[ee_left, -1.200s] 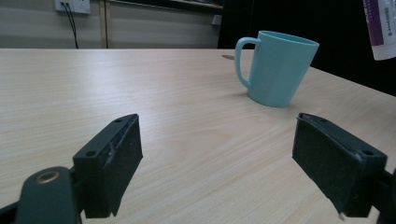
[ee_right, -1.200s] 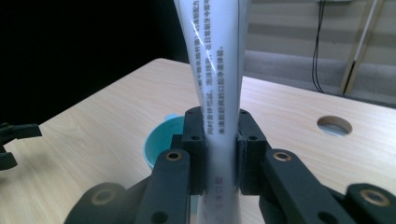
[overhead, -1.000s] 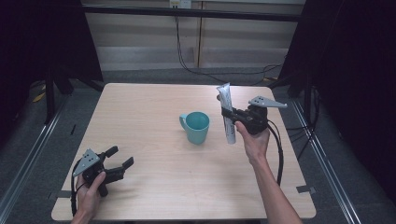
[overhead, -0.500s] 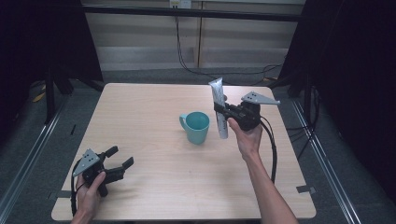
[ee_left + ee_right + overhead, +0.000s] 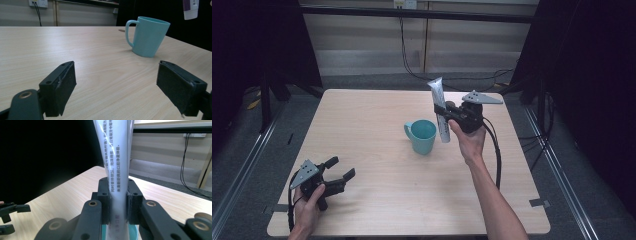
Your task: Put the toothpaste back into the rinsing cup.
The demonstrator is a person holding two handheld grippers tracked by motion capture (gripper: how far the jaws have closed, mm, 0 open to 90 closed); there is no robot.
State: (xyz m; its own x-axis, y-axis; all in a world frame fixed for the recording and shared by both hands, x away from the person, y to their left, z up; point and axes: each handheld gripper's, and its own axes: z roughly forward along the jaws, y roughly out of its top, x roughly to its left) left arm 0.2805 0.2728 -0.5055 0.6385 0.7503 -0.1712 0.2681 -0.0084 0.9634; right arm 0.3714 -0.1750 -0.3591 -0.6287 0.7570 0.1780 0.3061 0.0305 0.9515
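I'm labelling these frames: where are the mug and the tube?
mug (image 5: 422,136): high view, on its outer wall below the rim.
tube (image 5: 117,162): right gripper view, on the printed body above the jaws.

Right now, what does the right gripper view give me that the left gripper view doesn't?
Right gripper view alone: the right gripper shut on the white tube, printed text up its side, and the teal mug's opening just below the tube. Left gripper view alone: the left gripper with jaws open and empty, and the whole teal mug upright, handle included. Both share the wooden table, the mug and part of the tube.
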